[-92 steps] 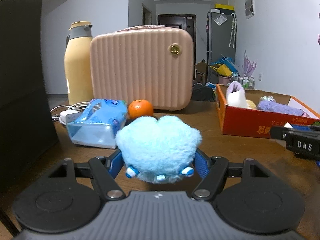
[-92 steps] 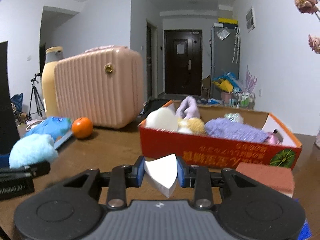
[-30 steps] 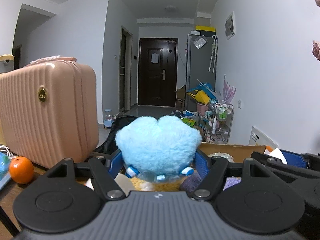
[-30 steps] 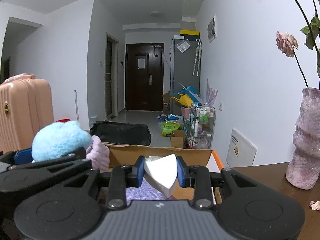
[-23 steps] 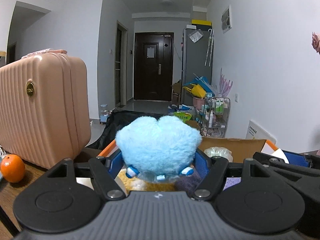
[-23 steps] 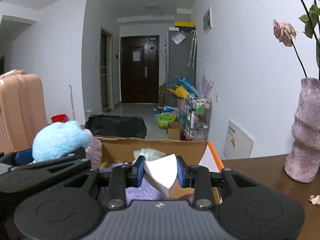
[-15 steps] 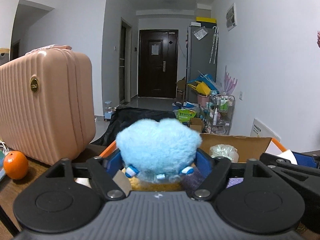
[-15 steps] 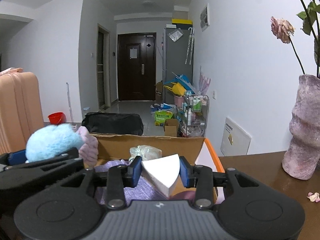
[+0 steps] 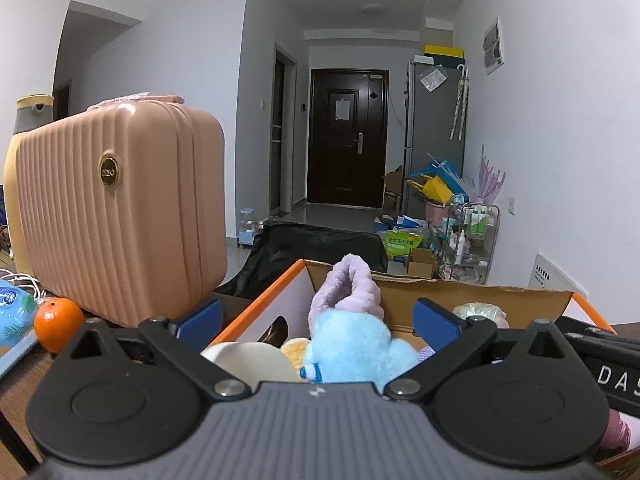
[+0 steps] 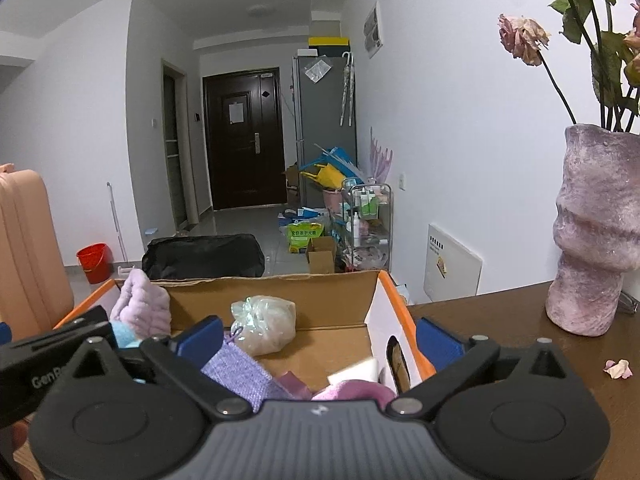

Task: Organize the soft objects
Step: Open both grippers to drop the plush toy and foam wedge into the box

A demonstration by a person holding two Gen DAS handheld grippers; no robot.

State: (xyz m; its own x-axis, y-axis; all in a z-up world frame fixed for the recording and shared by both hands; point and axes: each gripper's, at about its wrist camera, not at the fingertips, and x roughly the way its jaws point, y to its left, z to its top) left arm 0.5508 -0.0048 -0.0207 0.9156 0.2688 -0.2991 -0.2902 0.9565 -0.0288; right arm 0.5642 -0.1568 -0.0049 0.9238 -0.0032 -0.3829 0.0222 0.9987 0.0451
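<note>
My left gripper (image 9: 316,318) and right gripper (image 10: 318,340) jaws just opened, nothing between | fluffy blue plush toy (image 9: 352,346) dropped at 6 o'clock in orange-rimmed cardboard box (image 10: 280,280) | risk: withdrawing fingers snag plush, drag it out

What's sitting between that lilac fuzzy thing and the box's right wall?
A crumpled clear plastic bag, between the lilac plush and the box wall, in the right wrist view.
</note>
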